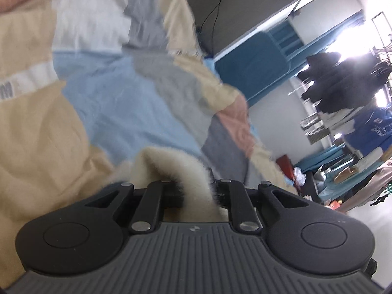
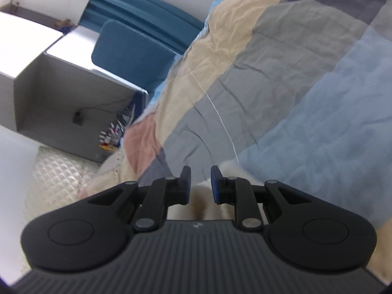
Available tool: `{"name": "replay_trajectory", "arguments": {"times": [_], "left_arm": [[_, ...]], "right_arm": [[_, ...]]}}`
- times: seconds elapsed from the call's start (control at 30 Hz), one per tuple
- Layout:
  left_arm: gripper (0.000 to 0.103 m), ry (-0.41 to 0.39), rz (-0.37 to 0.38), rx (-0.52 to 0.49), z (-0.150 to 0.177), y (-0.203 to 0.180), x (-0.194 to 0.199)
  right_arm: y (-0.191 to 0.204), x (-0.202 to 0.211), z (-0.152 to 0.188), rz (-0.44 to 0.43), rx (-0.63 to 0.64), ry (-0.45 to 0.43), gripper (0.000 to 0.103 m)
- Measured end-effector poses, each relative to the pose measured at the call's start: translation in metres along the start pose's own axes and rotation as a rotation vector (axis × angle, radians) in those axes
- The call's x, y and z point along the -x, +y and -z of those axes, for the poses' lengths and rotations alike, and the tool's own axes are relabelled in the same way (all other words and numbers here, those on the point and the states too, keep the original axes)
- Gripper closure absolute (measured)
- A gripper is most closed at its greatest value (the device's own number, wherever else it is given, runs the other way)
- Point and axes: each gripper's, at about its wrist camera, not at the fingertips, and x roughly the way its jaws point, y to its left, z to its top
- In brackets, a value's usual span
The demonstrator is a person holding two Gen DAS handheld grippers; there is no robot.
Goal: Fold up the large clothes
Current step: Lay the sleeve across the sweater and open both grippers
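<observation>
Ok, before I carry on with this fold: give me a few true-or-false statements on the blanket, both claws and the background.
1. The left claw pinches the fleecy cream edge of the blanket. True.
2. The blanket is one plain colour. False: it is a patchwork of blue, beige, pink and grey.
3. The right claw has blue pads. True.
4. The cushion behind the blanket is red. False: it is blue.

At the bottom centre of the frame our right tool (image 2: pixel 200 185) pinches the cream fleece edge (image 2: pixel 227 165) of a patchwork blanket (image 2: pixel 281 78) filling the right side. A blue cushion (image 2: pixel 129 49) sits upper left.
</observation>
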Motion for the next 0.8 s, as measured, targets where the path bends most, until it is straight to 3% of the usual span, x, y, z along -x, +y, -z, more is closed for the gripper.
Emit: {"name": "replay_trajectory", "arguments": {"times": [0.3, 0.37, 0.43, 0.5, 0.77, 0.8], "left_arm": [[0.082, 0.031, 0.001, 0.008, -0.002, 0.003, -0.006], [0.076, 0.024, 0.004, 0.011, 0.0, 0.0, 0.0], [0.052, 0.009, 0.001, 0.003, 0.003, -0.004, 0.008], [0.043, -0.015, -0.01, -0.029, 0.008, -0.012, 0.02], [0.042, -0.048, -0.054, -0.142, 0.025, -0.033, 0.068], [0.042, -0.045, -0.057, -0.152, 0.027, -0.033, 0.075]], "right_arm": [[0.013, 0.012, 0.008, 0.028, 0.132, -0.032, 0.081], [0.014, 0.018, 0.011, 0.018, 0.149, -0.029, 0.081], [0.016, 0.027, 0.015, 0.014, 0.16, -0.027, 0.08], [0.019, 0.033, 0.019, 0.016, 0.173, -0.022, 0.08], [0.036, 0.05, 0.049, 0.056, 0.316, 0.028, 0.079], [0.039, 0.051, 0.054, 0.064, 0.345, 0.027, 0.074]]}}
